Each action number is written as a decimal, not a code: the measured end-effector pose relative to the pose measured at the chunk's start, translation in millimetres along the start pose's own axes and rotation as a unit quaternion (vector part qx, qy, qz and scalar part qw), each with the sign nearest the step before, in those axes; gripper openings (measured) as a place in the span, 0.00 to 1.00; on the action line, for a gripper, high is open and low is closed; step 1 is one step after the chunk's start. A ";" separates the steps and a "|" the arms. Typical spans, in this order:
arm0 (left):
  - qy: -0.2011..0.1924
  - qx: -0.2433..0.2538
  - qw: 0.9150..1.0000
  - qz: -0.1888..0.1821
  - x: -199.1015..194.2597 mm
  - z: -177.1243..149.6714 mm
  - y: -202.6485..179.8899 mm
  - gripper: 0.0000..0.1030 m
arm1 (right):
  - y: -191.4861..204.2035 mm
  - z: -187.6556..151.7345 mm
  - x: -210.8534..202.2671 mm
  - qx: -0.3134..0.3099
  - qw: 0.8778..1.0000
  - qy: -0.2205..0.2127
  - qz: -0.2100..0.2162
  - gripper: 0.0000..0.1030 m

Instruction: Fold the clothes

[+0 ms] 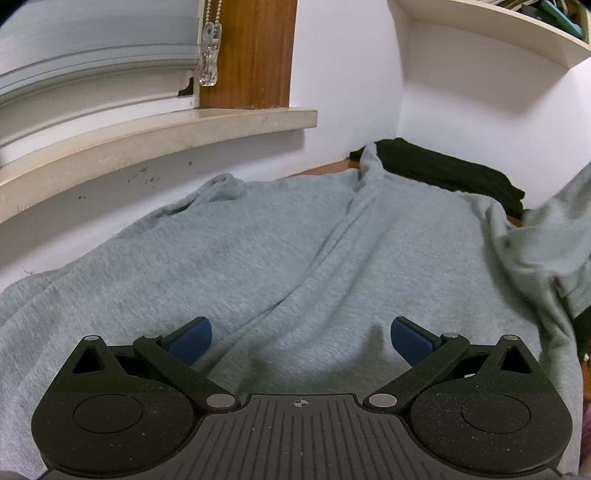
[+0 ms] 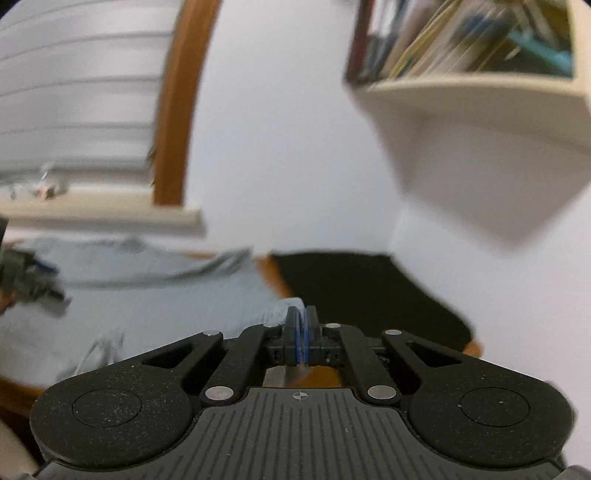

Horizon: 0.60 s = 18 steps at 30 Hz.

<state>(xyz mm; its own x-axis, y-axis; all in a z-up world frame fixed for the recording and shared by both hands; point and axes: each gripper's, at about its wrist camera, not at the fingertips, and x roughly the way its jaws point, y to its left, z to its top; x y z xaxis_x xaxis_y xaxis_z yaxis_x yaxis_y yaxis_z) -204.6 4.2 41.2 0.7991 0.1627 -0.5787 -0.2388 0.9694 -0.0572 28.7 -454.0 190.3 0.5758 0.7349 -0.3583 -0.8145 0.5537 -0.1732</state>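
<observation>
Across the middle of the left-wrist frame, a grey sweatshirt (image 1: 258, 251) lies spread, its long axis running lower left to upper right toward folded black clothing (image 1: 443, 170). Left gripper (image 1: 301, 338) hovers open-jawed; right gripper (image 2: 302, 332) pinches a grey edge, best carried over level and taut.

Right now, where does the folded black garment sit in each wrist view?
Left wrist view: the black garment lies at upper right, in the wall corner, behind the grey sweatshirt.
Right wrist view: it fills the centre right, just beyond the shut right tongs, which pinch grey fabric.
Shared landmark: the cream wall shelf above it.
</observation>
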 end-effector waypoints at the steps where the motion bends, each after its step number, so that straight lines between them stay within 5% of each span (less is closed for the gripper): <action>1: 0.000 0.000 1.000 -0.001 -0.1 -0.1 0.1 1.00 | -4.5 5.9 -4.6 -0.001 1.000 -0.007 -0.011 0.03; 9: 0.000 0.001 1.000 0.000 -0.7 0.0 -1.3 1.00 | -12.5 44.4 -1.5 -0.019 0.997 -0.038 -0.059 0.03; 18: -0.002 0.006 1.000 -0.002 -3.0 -0.2 -1.9 1.00 | 57.6 73.3 49.7 -0.071 0.996 -0.044 0.018 0.03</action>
<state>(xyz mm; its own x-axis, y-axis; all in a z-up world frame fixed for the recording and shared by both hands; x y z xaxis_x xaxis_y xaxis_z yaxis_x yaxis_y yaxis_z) -206.6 1.8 42.9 0.8017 0.1597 -0.5759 -0.2291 0.9721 -0.0494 15.6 -356.9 229.7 0.5443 0.7888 -0.2854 -0.8334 0.4696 -0.2914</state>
